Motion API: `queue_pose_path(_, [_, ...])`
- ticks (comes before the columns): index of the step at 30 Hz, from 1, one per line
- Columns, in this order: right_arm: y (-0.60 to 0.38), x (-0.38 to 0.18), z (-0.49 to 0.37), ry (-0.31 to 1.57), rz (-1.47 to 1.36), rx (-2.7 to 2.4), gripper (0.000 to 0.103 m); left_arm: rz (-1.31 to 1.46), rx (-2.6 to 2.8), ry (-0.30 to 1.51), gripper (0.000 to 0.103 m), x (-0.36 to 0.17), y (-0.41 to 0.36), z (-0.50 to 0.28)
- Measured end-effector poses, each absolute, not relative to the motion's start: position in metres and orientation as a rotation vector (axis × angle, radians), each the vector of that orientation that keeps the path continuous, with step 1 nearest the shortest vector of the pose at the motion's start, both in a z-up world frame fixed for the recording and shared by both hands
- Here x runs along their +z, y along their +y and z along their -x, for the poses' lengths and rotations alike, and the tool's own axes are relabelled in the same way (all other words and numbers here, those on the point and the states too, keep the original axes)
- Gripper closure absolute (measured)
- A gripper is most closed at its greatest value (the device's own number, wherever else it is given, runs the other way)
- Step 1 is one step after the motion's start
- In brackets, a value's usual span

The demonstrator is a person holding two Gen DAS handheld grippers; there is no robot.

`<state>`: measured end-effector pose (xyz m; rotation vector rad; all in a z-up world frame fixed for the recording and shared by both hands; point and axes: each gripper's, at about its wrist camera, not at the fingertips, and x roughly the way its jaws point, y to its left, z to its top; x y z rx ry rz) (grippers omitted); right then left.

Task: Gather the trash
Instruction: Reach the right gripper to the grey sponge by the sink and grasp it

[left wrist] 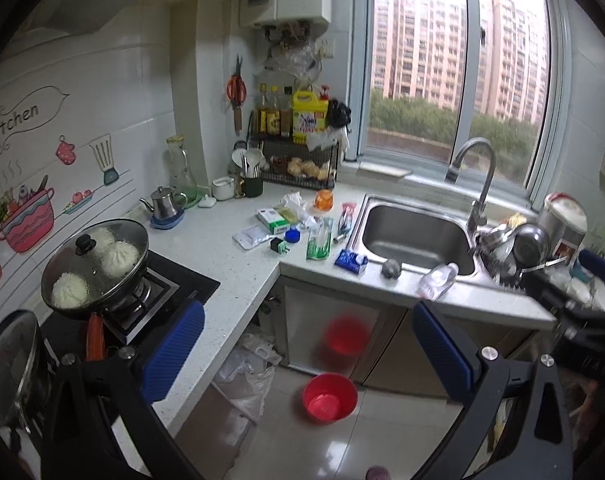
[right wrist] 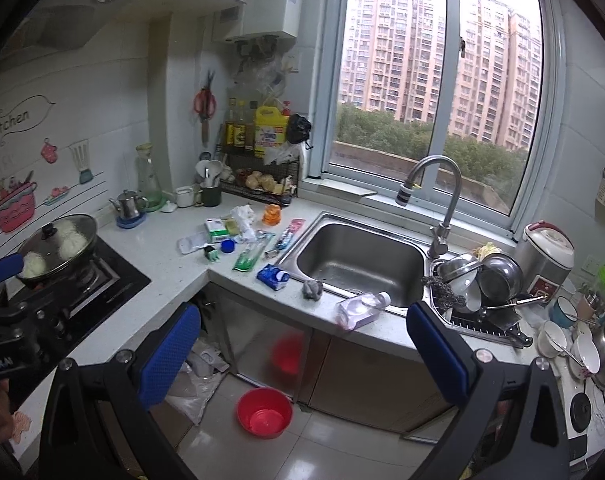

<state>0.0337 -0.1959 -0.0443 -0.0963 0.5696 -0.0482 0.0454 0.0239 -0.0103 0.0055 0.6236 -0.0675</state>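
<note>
Several wrappers [left wrist: 318, 238] beyond hand-held gripper [left wrist: 308, 346]

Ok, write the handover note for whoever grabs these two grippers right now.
Left gripper: open, empty, held back from the counter.
Right gripper: open, empty, likewise.
Trash on the counter left of the sink: crumpled tissue, green packet, blue wrapper, blue cap, small boxes. A plastic bottle lies on the sink's front edge.
Red bucket on the floor, apparently empty.
Done: seemingly nothing. Left: collect everything.
</note>
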Motion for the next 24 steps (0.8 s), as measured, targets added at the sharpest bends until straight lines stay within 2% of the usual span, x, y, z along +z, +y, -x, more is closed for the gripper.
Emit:
queue_pose_path(10, [-0.212,-0.062,-0.101,0.674,0.064,-0.02,0.0,-0.05,-0.099,0.751,0.0,-0.036,0.017,-0.126])
queue_pose_path(24, [-0.234,-0.126,-0.273,0.915,0.107,0.128,0.0,0.036,-0.094,0.965,0.0,-0.104,-0.03,-0.292])
